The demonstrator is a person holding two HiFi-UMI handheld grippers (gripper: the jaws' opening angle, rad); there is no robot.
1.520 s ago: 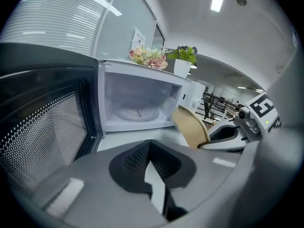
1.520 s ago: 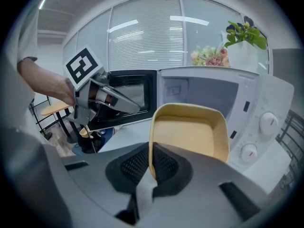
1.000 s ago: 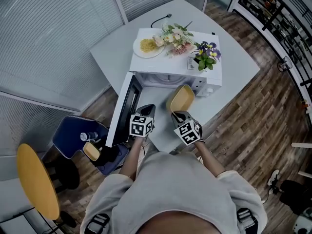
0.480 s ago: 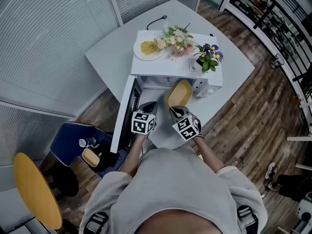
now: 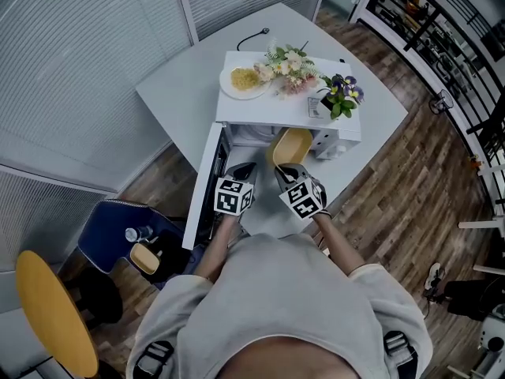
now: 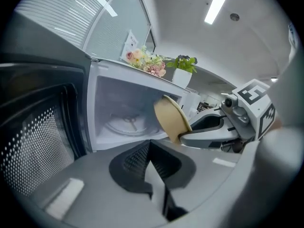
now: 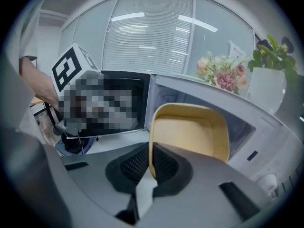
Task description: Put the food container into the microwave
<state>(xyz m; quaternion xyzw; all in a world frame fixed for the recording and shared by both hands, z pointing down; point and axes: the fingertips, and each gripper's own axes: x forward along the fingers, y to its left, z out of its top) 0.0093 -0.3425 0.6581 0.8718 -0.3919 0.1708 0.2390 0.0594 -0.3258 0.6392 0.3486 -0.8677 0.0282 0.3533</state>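
Observation:
The yellow food container (image 5: 290,147) is empty. It hangs tilted on its edge just in front of the open cavity of the white microwave (image 5: 335,129). My right gripper (image 5: 284,172) is shut on its rim, and in the right gripper view the rim (image 7: 151,151) runs down between the black pads of my right gripper (image 7: 151,163). In the left gripper view the container (image 6: 170,118) hangs before the lit cavity with its glass turntable (image 6: 126,122). My left gripper (image 5: 241,170) hovers beside the open door (image 5: 207,181). The pads of my left gripper (image 6: 148,148) are shut with nothing between them.
On top of the microwave stand a plate of yellow food (image 5: 245,81), a bunch of flowers (image 5: 288,60) and a potted plant (image 5: 338,93). The microwave sits on a white table (image 5: 177,77). A blue chair (image 5: 126,235) and a yellow stool (image 5: 51,314) stand at the left.
My right gripper has carried the container up and forward to the mouth of the microwave. My left gripper has edged forward beside the door.

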